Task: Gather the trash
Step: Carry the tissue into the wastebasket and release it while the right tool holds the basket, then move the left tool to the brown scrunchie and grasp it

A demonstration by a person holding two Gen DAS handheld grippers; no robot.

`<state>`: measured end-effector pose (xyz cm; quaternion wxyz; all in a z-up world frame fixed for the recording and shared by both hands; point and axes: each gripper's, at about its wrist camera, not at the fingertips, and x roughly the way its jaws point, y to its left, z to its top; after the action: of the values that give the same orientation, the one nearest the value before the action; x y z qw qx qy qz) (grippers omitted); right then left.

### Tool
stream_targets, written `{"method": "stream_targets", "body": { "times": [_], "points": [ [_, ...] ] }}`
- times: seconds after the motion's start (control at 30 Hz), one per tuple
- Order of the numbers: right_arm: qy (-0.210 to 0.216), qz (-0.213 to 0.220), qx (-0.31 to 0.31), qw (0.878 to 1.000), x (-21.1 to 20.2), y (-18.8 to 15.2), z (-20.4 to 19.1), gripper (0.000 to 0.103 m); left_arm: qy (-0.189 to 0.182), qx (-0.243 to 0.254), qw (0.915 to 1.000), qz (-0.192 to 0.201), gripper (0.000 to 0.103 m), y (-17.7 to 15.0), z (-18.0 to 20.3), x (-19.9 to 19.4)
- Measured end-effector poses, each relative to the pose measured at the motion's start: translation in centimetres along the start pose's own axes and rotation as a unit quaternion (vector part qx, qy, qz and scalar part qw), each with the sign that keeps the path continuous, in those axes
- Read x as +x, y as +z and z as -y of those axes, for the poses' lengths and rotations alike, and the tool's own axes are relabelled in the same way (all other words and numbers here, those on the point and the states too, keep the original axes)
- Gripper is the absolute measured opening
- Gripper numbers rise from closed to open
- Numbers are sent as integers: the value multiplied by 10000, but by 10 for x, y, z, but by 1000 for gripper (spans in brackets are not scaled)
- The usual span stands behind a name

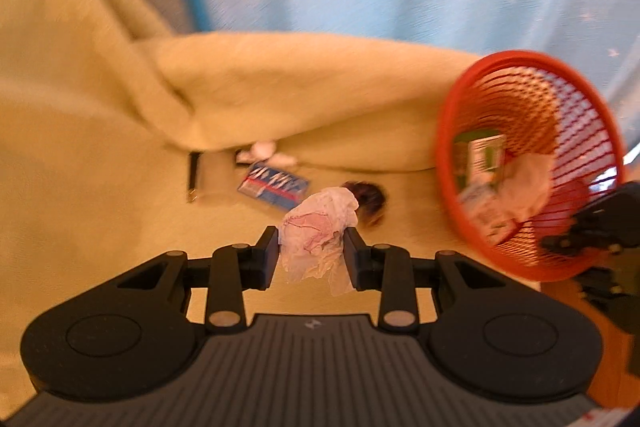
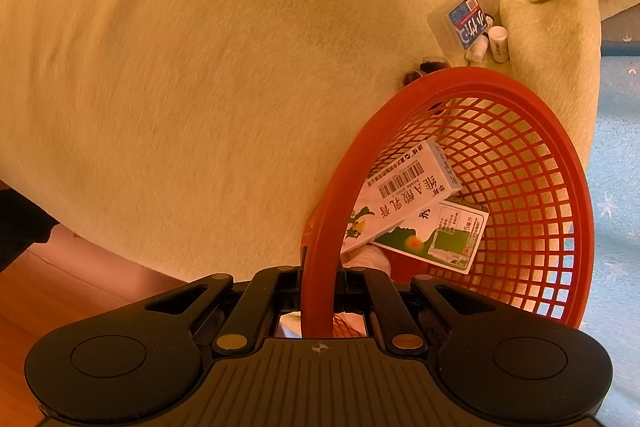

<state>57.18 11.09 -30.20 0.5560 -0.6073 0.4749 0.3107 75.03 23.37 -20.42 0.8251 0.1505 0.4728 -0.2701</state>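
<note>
Yellow blanket (image 1: 100, 99) covers bed. Left gripper (image 1: 311, 259) pinches crumpled tissue (image 1: 316, 235) above blanket, near red basket (image 2: 400, 99). Right gripper (image 2: 320, 277) clamps basket rim; boxes (image 2: 412, 195) inside.

Fuzzy matt cloth blanket (image 2: 180, 67), glossy plastic mesh basket (image 2: 520, 187), crinkled tissue (image 1: 316, 239), printed cardboard boxes (image 2: 412, 187).

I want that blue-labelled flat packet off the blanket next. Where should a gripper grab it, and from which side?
Judging by its pose, take the blue-labelled packet across its narrow width near the middle, coming from above. It lies flat on the yellow blanket, and small white bottles crowd one end, so the far end looks freer.
</note>
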Motion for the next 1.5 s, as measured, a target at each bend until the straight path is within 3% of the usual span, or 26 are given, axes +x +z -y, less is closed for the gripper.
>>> {"method": "stream_targets", "body": {
  "times": [0.2, 0.5, 0.57, 0.63, 0.7, 0.97, 1.23, 1.5],
  "points": [
    [-11, 7, -6, 10000, 1, -1, 0, 1, -501, 310, 9980, 208, 29, 25, 39, -20],
    [-10, 20, 78, 10000, 2, -5, 2, 1, -1222, 838, 9884, 343, 31, 61, 93, -11],
    [-17, 33, 69, 10000, 2, -6, 1, 1, -1355, 918, 9859, 340, 34, 65, 102, -5],
    [-18, 47, 65, 10000, 2, -7, 1, 1, -1441, 991, 9839, 380, 47, 67, 111, -1],
    [-17, 58, 70, 10000, 3, -7, 2, 0, -1488, 1020, 9828, 384, 48, 68, 117, 1],
    [-12, 96, 99, 9999, 3, -9, 1, 1, -1262, 712, 9888, 356, 48, 62, 97, -4],
    [-12, 102, 71, 9999, 3, -9, 1, 1, -598, 293, 9977, 143, 48, 34, 46, 0],
    [-1, 77, 31, 10000, 3, -9, 2, 1, -97, 32, 9999, -37, 49, 9, 9, 19]
  ]
}}
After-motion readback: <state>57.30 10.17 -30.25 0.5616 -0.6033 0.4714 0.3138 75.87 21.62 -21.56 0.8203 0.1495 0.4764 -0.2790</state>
